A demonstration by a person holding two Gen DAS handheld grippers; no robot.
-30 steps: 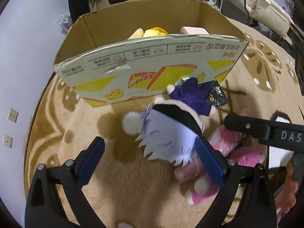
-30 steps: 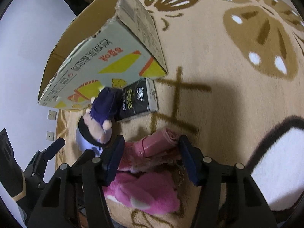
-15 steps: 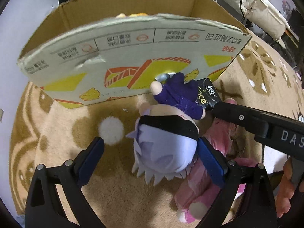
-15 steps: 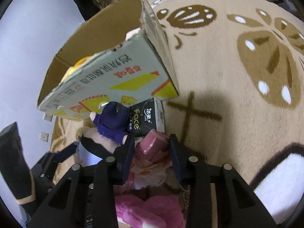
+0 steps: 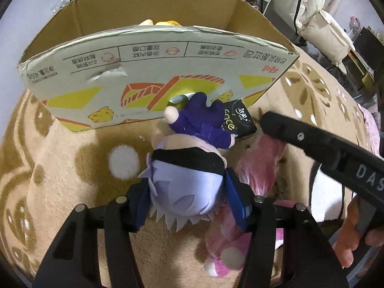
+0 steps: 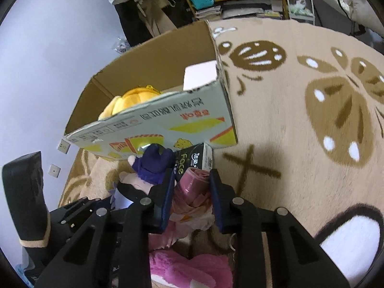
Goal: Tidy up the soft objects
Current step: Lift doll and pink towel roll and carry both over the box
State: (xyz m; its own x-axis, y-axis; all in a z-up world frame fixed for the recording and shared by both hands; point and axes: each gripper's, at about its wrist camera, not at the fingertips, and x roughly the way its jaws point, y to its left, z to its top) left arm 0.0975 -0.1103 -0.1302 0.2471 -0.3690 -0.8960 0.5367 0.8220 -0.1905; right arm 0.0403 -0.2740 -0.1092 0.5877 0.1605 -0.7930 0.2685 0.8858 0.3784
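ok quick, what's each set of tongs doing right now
left tongs: closed on the lavender-haired plush doll
right tongs: closed on the pink plastic roll

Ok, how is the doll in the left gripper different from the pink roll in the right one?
The doll is a plush figure with a lavender head, black band and navy body; the pink roll is a plain crinkly plastic bundle. The left gripper clamps the doll's head, the right gripper the roll's middle. Both lie beside the cardboard box.

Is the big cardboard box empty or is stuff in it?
Not empty. The cardboard box holds a yellow plush and a white block.
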